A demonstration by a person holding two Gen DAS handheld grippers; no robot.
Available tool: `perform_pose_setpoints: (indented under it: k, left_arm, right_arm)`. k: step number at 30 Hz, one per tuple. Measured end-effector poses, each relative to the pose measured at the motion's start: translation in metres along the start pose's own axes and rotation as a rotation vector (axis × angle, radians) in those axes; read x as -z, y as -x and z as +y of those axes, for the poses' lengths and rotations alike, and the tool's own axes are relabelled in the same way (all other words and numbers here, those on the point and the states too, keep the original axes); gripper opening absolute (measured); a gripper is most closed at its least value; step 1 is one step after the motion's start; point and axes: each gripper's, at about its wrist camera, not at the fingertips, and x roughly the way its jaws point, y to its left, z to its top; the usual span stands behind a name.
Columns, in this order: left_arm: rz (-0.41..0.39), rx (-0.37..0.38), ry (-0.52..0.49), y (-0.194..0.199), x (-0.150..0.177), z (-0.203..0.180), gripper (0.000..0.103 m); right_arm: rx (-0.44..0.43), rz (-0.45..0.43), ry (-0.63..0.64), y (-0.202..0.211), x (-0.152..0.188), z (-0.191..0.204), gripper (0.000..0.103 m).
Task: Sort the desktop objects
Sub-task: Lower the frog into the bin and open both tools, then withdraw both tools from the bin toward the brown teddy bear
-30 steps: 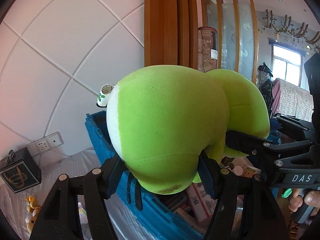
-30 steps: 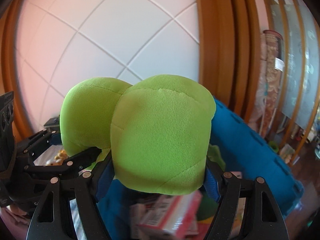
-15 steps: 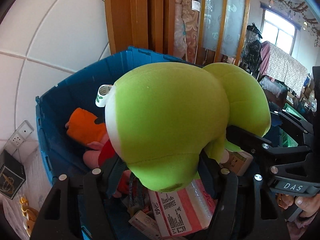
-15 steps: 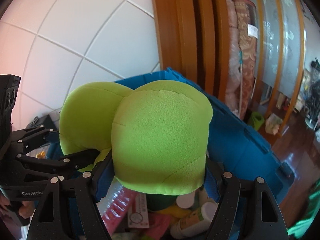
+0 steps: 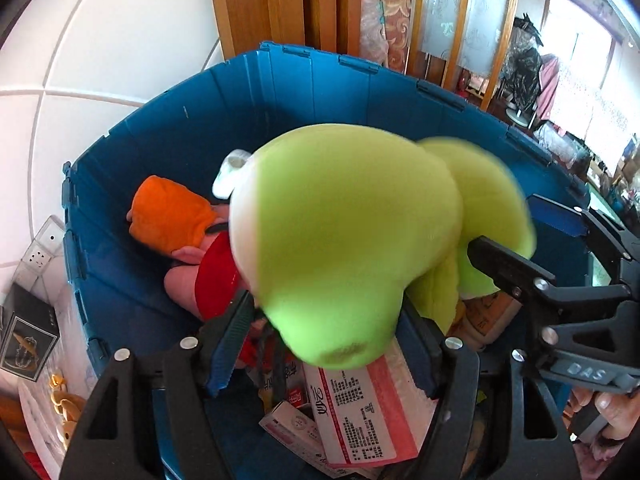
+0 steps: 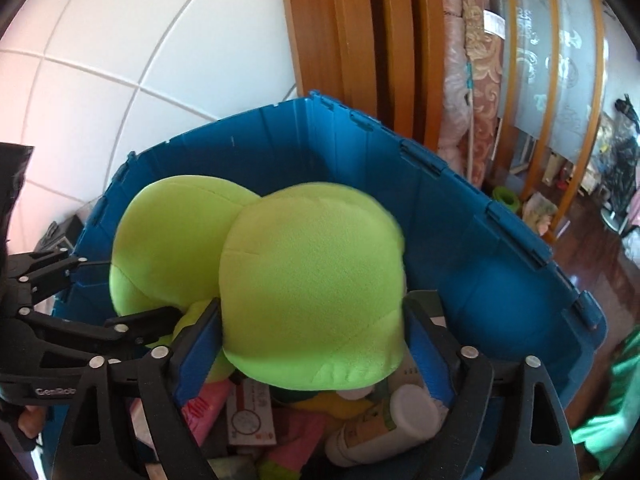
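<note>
A lime-green plush toy [image 5: 344, 232] with two round lobes hangs over the open blue crate [image 5: 280, 96]. My left gripper [image 5: 324, 320] straddles one lobe, which looks blurred. Its jaws are opening and the blue pads [image 5: 226, 348] stand just off the fabric. My right gripper [image 6: 314, 312] straddles the other lobe of the plush [image 6: 312, 288]. Its jaws are opening too, with a gap showing at both pads [image 6: 200, 352]. Each gripper shows at the edge of the other's view. The crate wall [image 6: 460, 240] curves behind the toy.
Inside the crate lie an orange and red plush [image 5: 172, 220], a pink and white carton [image 5: 360, 412], small boxes and a white bottle [image 6: 384, 420]. A black box [image 5: 28, 332] and a wall socket [image 5: 40, 248] sit left of the crate. Wooden frames rise behind it.
Both grippers tipped down and carried the green plush from in front of the wall to over the crate's inside. Both pairs of jaws have widened off the plush.
</note>
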Motion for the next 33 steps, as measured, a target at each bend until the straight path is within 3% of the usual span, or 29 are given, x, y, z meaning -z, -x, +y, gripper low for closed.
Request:
perform_pose_setpoints:
  k: [2, 8, 16, 22, 28, 33]
  left_arm:
    - [-0.026, 0.013, 0.004, 0.006, 0.003, 0.002, 0.076]
    - [-0.065, -0.003, 0.009, 0.013, 0.007, 0.003, 0.076]
    - [-0.136, -0.005, 0.035, 0.040, 0.026, 0.007, 0.076]
    - [-0.234, -0.039, 0.046, 0.074, 0.052, 0.006, 0.077]
    - [-0.335, -0.088, 0.095, 0.107, 0.085, 0.017, 0.081]
    - [-0.375, -0.190, 0.190, 0.121, 0.119, 0.045, 0.081]
  right_arm:
    - [0.048, -0.006, 0.002, -0.002, -0.002, -0.002, 0.091]
    - [0.065, -0.013, -0.008, -0.001, -0.001, -0.002, 0.102]
    - [0.122, -0.035, -0.012, 0.014, 0.007, -0.007, 0.103]
    - [0.153, -0.069, 0.018, 0.034, 0.018, 0.002, 0.103]
    - [0.129, -0.147, 0.068, 0.065, 0.027, 0.032, 0.103]
    - [0.041, -0.217, 0.068, 0.081, 0.035, 0.064, 0.103]
